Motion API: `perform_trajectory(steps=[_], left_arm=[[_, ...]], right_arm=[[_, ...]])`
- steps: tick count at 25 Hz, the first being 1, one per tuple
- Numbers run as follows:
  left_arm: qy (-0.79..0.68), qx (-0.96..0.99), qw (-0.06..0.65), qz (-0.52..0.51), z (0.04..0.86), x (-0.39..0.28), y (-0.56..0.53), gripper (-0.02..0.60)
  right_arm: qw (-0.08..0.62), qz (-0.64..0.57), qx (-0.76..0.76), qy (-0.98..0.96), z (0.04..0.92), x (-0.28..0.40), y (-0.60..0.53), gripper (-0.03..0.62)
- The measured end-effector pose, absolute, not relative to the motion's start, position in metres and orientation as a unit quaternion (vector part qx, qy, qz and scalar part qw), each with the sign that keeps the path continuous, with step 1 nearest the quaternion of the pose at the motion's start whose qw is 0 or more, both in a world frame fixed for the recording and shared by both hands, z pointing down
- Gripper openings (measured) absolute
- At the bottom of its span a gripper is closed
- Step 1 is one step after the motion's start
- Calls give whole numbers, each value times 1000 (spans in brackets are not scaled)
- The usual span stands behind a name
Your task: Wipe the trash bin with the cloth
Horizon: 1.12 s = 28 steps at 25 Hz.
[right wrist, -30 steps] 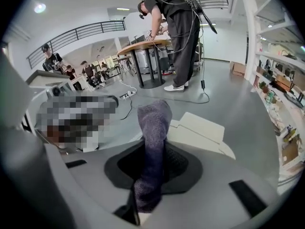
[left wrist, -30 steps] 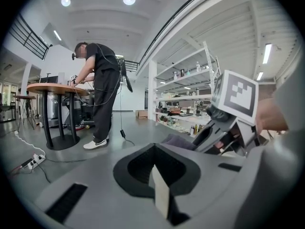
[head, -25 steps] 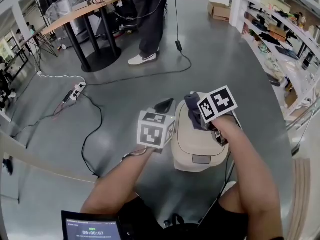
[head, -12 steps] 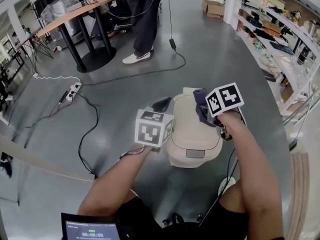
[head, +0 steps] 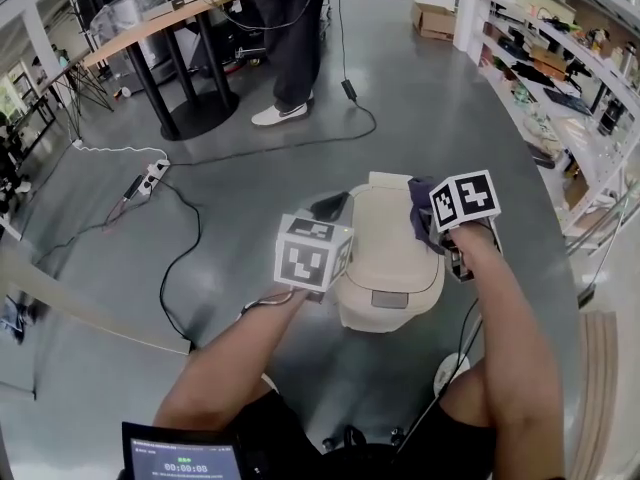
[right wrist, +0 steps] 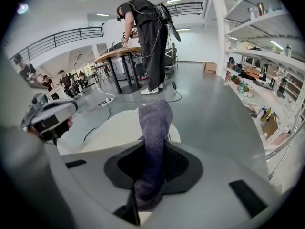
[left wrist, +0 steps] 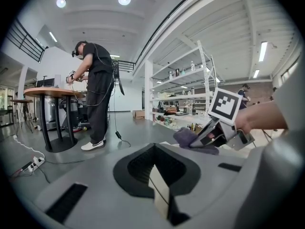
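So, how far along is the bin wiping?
Done: the right gripper is shut on the cloth. In hand: cloth sits at the right edge of the bin; the left gripper, shut and empty, waits beside it. No wiped patch shows, so most of the bin likely remains.

head: steeply down | gripper views: low, level — all share table (head: 165, 23)

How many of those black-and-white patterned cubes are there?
2. One cube tops the left tool by the trash bin; the other tops the right tool, which grips the cloth.
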<state>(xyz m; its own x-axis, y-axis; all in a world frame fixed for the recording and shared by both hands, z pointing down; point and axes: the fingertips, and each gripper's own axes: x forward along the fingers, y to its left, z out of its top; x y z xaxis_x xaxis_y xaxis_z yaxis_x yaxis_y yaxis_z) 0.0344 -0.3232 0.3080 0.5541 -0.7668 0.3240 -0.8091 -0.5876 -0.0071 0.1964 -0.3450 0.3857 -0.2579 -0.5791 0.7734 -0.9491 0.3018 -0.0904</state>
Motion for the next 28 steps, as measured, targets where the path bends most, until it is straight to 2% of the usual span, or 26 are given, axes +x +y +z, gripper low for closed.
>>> perform_trajectory(steps=[4,8,19,28], left_arm=[[-453,876,73,149,305,32,-315,-2],[-456,875,71,151,300,34,-304,-3],[-464,873,71,132,288,26,-283,-3],[-471,869,62,139,278,17,-266,-3]], right_arm=[[297,272,519,-754,373,189,-341,75],[271,261,473,-797,348,148,-321,75],[264,305,344,-848,356,51,-276,75],[355,256,321,-840,373,34,-252,75]])
